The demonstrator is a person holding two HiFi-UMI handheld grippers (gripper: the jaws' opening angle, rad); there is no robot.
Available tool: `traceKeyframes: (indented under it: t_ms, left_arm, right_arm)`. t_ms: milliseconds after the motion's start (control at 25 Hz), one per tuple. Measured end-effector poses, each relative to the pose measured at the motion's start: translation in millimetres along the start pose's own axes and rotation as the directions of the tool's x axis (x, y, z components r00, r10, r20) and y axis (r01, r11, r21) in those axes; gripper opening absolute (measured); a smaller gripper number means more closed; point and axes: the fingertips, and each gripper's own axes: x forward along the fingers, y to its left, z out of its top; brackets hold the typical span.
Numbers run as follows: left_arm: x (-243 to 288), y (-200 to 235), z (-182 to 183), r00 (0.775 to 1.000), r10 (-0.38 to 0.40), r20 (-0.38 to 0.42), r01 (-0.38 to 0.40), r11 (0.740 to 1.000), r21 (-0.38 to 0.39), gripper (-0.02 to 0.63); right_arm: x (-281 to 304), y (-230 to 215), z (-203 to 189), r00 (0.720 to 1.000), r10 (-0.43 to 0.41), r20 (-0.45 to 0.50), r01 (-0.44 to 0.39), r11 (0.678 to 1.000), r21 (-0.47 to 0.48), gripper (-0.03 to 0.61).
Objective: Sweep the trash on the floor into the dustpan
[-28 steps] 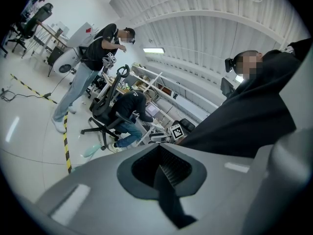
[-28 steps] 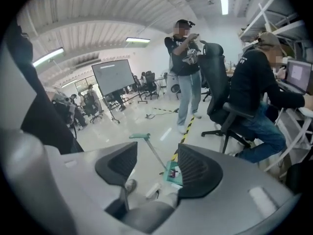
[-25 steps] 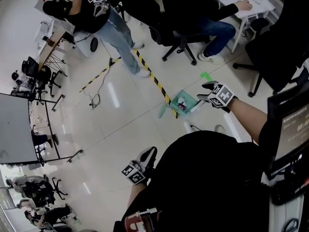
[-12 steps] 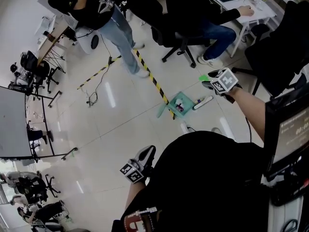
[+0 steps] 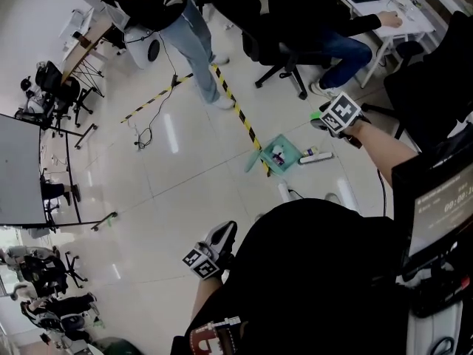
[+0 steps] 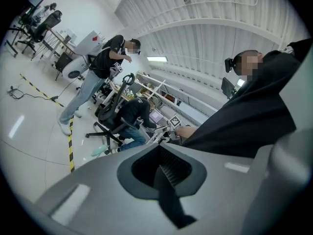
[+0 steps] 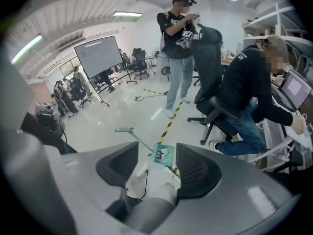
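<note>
Sweep looks done, judging by layout: dustpan [image 5: 289, 146] on floor holds trash [image 5: 278, 154], brush [image 5: 316, 156] lies just beside it; right gripper [image 7: 156, 163] hangs above, jaws apart, empty; left gripper [image 6: 161, 168] jaws closed on nothing.

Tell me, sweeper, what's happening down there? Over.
Left gripper shut, empty. Right gripper open, empty. Trash sits in the dustpan, brush on floor beside it. Striped floor tape runs by its edge.
</note>
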Motion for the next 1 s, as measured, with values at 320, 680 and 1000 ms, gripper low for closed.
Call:
traceKeyframes:
  t_ms: [320,680,1000]
  left_arm:
    - [-13.7,-1.5,0.8,0.999,0.028,0.031,-0.028,1.000,-0.005,-0.005]
    - [-16.2,2.7,-3.9,0.999,0.034,0.024,-0.034,0.999,-0.004,-0.005]
    - [-3.0,2.3,-7.8,1.000,0.005,0.004,-0.005,1.000,-0.002,-0.005]
  right_arm:
    - [-0.1,5.0,-11.7,0.989,0.056,-0.135,-0.064,0.996,-0.056,0.241]
    - [-1.1,1.8,-43.9,0.985,0.067,-0.157,-0.073,0.997,-0.029,0.242]
    - [-13.1,5.3,-123.7,0.907,0.058,-0.418,-0.090,0.994,-0.057,0.251]
